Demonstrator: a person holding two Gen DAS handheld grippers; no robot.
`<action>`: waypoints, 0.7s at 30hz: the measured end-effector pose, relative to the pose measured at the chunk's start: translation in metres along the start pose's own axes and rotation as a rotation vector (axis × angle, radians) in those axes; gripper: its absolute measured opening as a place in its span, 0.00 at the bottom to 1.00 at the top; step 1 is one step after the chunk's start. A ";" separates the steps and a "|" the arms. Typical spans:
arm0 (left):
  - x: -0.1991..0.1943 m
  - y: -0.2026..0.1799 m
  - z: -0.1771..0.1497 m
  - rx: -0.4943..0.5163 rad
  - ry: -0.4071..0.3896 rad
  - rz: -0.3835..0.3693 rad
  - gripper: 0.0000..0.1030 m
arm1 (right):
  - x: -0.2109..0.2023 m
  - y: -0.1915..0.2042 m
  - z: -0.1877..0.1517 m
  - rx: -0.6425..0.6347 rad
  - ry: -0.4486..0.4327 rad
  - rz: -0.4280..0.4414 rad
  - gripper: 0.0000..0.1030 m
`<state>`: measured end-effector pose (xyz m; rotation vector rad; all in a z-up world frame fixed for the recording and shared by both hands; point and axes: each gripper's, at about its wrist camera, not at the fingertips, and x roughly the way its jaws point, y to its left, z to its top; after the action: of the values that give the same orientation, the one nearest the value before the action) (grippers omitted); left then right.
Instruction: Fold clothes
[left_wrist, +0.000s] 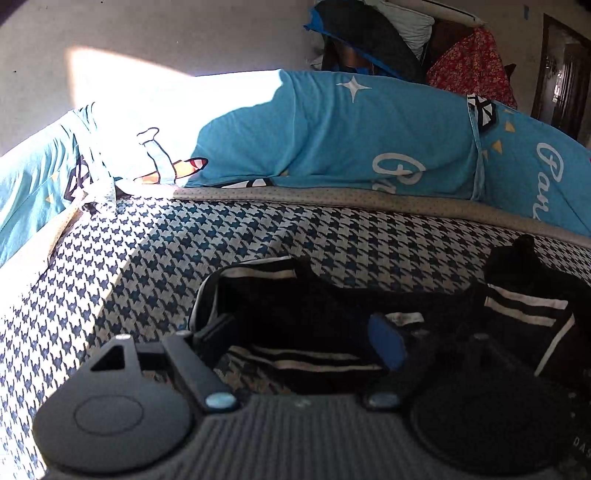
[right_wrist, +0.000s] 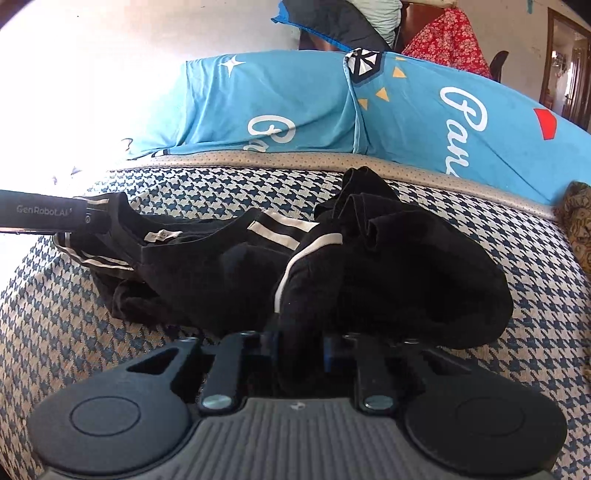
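A black garment (right_wrist: 369, 266) with white stripes lies crumpled on the houndstooth bed cover (right_wrist: 535, 295). My right gripper (right_wrist: 301, 347) is shut on a bunched fold at its near edge, and black cloth fills the gap between the pads. The left gripper (right_wrist: 74, 218) reaches in from the left to the garment's striped collar end. In the left wrist view the left gripper (left_wrist: 303, 339) stands open. Its blue-padded finger (left_wrist: 388, 345) and the other finger (left_wrist: 218, 332) straddle the black garment (left_wrist: 295, 314) without pressing on it.
Two blue printed pillows (left_wrist: 351, 140) lie along the bed's far side on a dotted beige border (left_wrist: 369, 201). Behind them is a pile of dark, pale and red floral clothes (left_wrist: 469, 62). A patterned cloth (right_wrist: 576, 221) lies at the right edge. Bright sunlight washes out the left.
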<state>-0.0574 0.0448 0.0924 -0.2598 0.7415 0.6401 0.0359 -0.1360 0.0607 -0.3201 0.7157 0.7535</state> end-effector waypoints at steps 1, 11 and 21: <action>0.000 0.000 0.000 0.000 0.002 0.004 0.82 | -0.001 0.000 0.000 -0.004 -0.007 -0.003 0.17; 0.000 -0.003 -0.003 0.013 0.008 0.005 0.86 | -0.019 -0.009 0.020 0.073 -0.151 -0.042 0.12; 0.005 -0.004 -0.003 0.001 0.023 0.005 0.86 | -0.023 -0.014 0.045 0.128 -0.270 -0.077 0.12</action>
<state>-0.0535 0.0432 0.0869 -0.2648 0.7648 0.6419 0.0555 -0.1346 0.1096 -0.1256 0.4907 0.6590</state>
